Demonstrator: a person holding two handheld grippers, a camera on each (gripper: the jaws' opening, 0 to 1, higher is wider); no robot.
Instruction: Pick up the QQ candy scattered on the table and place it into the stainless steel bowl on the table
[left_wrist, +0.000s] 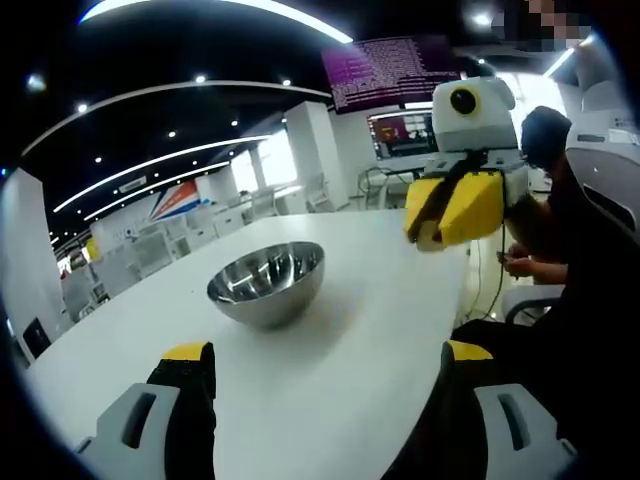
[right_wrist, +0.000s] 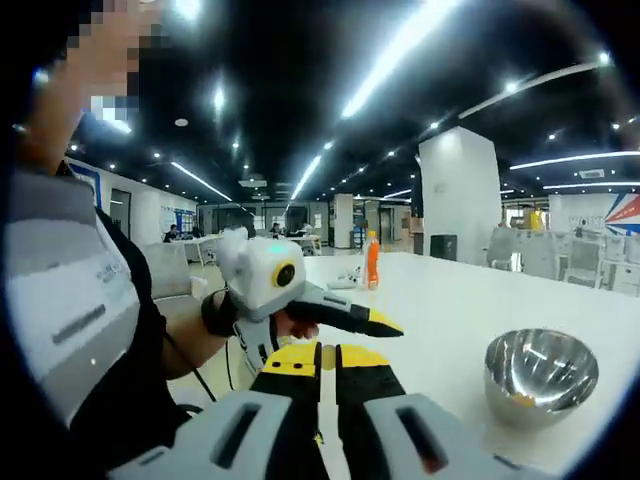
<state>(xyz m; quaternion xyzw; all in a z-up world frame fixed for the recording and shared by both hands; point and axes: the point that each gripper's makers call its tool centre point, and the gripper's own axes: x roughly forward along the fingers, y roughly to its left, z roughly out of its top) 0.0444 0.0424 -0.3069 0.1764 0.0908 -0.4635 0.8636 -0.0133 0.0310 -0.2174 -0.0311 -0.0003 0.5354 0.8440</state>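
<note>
The stainless steel bowl stands upright on the white table, just beyond my left gripper, whose jaws stand wide open with nothing between them. My right gripper hangs above the table to the bowl's right, yellow jaws pressed together. In the right gripper view my right gripper is shut, and I cannot see anything held in it. The bowl sits at lower right with a small orange bit inside. A hand holds the left gripper, one of its fingers pointing right.
An orange bottle stands far back on the table beside some small items. A person in dark clothes sits at the table's right edge. Chairs and other tables fill the office behind.
</note>
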